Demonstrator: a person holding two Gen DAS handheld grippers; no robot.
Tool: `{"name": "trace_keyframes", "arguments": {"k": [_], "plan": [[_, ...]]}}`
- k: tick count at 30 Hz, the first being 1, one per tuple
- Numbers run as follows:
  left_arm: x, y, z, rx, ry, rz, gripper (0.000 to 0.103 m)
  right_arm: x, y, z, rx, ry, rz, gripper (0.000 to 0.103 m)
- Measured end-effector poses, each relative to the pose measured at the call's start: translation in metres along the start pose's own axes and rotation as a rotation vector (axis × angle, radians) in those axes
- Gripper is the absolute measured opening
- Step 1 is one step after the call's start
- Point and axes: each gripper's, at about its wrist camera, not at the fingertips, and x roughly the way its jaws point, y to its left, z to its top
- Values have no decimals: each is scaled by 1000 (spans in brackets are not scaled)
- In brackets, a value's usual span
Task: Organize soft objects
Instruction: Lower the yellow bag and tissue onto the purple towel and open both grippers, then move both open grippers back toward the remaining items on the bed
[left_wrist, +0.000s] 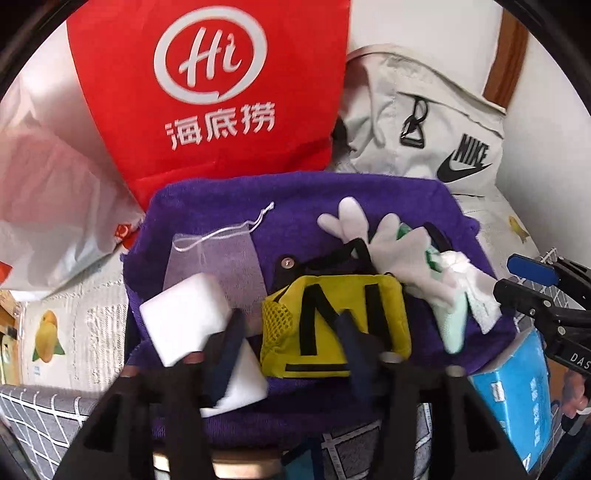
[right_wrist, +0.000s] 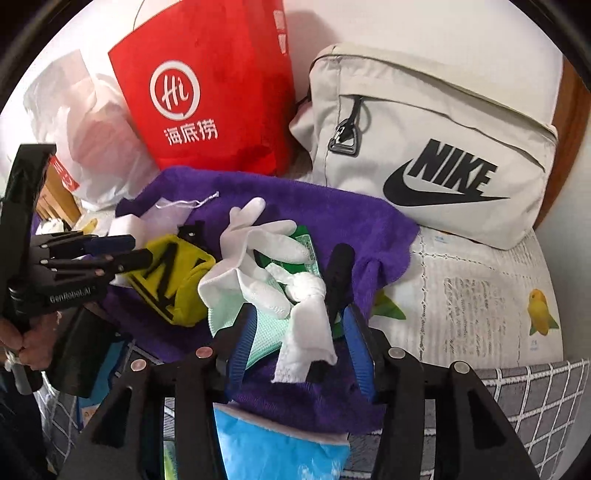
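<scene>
A purple towel (left_wrist: 332, 192) (right_wrist: 332, 218) lies spread out with soft things on it: a yellow pouch with black straps (left_wrist: 388, 306) (right_wrist: 184, 291), white gloves (left_wrist: 399, 243) (right_wrist: 266, 236), a knotted white cloth (left_wrist: 465, 273) (right_wrist: 310, 328), a sheer drawstring bag (left_wrist: 229, 254) and white sponge blocks (left_wrist: 181, 314). My left gripper (left_wrist: 291, 332) is open over the pouch and a sponge. My right gripper (right_wrist: 299, 332) is open around the knotted white cloth. Each gripper shows in the other's view, the right one (left_wrist: 535, 288) and the left one (right_wrist: 122, 251).
A red shopping bag (left_wrist: 221, 92) (right_wrist: 214, 92), a beige Nike backpack (left_wrist: 436, 122) (right_wrist: 436, 147) and a white plastic bag (left_wrist: 44, 221) (right_wrist: 92, 140) stand behind the towel. A blue box (left_wrist: 517, 398) (right_wrist: 277, 450) sits near the front. Printed tablecloth (right_wrist: 480, 295) lies right.
</scene>
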Motion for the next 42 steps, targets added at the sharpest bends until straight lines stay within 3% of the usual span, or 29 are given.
{"name": "trace_keyframes", "arguments": {"k": [12, 25, 36, 42], "plan": [[-70, 0, -20, -6, -77, 33, 59, -63, 13, -26, 32, -61, 32, 49], [-143, 3, -113, -39, -107, 31, 63, -130, 61, -95, -4, -82, 74, 54], [-122, -1, -193, -72, -48, -65, 66, -147, 86, -153, -10, -53, 76, 54], [-104, -11, -206, -44, -55, -117, 66, -142, 92, -173, -10, -27, 84, 54]]}}
